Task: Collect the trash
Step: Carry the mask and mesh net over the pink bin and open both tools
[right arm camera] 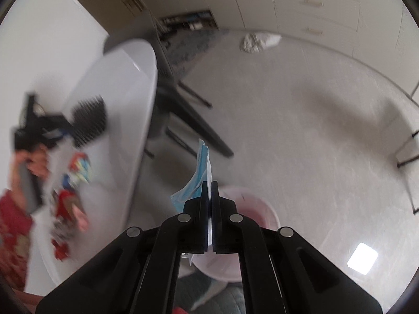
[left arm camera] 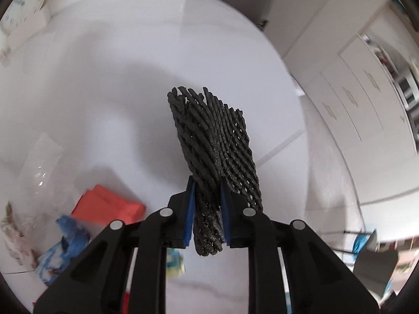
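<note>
The left tongs (left arm camera: 207, 196) are clamped on the lower end of a black foam mesh sleeve (left arm camera: 214, 141), held above the white worktop (left arm camera: 104, 78); it looks light, springy and crushable, so a pinch near one end should hold it. The right tongs (right arm camera: 210, 196), out over the floor, are closed on a thin blue-and-white face mask (right arm camera: 201, 172), limp and feather-light, hanging above a pale pink bin (right arm camera: 251, 214). Only the right view shows that bin; only the left shows the red packet (left arm camera: 110, 206) and other litter on the worktop.
</note>
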Tool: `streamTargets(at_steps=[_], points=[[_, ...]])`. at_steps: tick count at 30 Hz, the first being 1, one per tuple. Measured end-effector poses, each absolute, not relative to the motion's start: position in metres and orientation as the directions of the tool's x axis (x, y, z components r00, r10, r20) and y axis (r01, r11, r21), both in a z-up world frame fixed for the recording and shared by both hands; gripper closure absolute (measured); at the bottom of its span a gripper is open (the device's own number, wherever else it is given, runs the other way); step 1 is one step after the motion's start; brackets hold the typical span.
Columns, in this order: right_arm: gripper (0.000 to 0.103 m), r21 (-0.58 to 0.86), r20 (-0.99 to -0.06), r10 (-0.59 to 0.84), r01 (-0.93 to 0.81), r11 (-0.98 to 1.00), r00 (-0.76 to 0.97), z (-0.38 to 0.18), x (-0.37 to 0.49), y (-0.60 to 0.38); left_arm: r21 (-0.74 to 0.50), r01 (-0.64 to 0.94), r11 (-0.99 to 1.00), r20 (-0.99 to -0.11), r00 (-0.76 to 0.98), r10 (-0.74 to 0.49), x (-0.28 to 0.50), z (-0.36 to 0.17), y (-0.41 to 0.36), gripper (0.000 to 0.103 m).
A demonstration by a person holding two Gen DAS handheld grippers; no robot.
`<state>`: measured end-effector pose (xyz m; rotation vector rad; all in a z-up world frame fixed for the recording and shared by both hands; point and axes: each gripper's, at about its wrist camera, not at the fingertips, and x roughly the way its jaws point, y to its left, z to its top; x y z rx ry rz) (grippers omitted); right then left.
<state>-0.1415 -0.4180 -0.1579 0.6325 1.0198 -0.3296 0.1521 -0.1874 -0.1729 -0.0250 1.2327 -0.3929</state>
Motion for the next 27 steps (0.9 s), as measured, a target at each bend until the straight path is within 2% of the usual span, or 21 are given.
streamTargets(at_steps=[6,10,11,12,13,14,16,17,18,24,27], points=[[0.1,0.334,-0.919,0.115,0.587,0.737,0.378,-0.271,-0.15,-0.403,-0.215,0.452,0.866,-0.905,0.241,-0.35,0.105,-0.135,-0.21,0.085],[0.095,0.297,-0.948,0.145,0.615,0.73,0.285,-0.34,-0.146,-0.399,-0.224,0.543,0.809,-0.915,0.168,-0.367,0.063,-0.132,-0.227,0.085],[0.079,0.295,-0.95,0.156,0.617,0.729,0.27,-0.349,-0.146,-0.398,-0.222,0.574,0.788,-0.92,0.144,-0.364,0.049,-0.133,-0.235,0.085],[0.054,0.289,-0.954,0.166,0.622,0.728,0.25,-0.358,-0.146,-0.397,-0.216,0.592,0.776,-0.923,0.134,-0.36,0.036,-0.139,-0.241,0.085],[0.042,0.277,-0.959,0.168,0.632,0.724,0.228,-0.366,-0.146,-0.396,-0.208,0.618,0.758,-0.927,0.121,-0.354,0.023,-0.141,-0.247,0.085],[0.035,0.272,-0.961,0.167,0.635,0.723,0.222,-0.369,-0.15,-0.398,-0.198,0.644,0.739,-0.932,0.109,-0.345,0.014,-0.144,-0.255,0.085],[0.031,0.27,-0.962,0.166,0.636,0.723,0.219,-0.367,-0.154,-0.396,-0.181,0.682,0.709,-0.943,0.085,-0.323,-0.006,-0.153,-0.266,0.085],[0.024,0.264,-0.963,0.16,0.639,0.722,0.217,-0.363,-0.159,-0.397,-0.181,0.696,0.695,-0.946,0.07,-0.316,-0.013,-0.159,-0.272,0.085],[0.02,0.252,-0.965,0.139,0.644,0.722,0.223,-0.357,-0.164,-0.398,-0.181,0.705,0.686,-0.949,0.059,-0.311,-0.018,-0.166,-0.273,0.085],[0.01,0.191,-0.966,0.015,0.67,0.717,0.259,-0.304,-0.202,-0.413,-0.135,0.785,0.604,-0.969,0.022,-0.245,-0.04,-0.21,-0.309,0.085],[0.008,0.184,-0.961,-0.016,0.684,0.706,0.275,-0.287,-0.222,-0.424,-0.083,0.813,0.576,-0.982,0.031,-0.185,-0.053,-0.234,-0.311,0.082]])
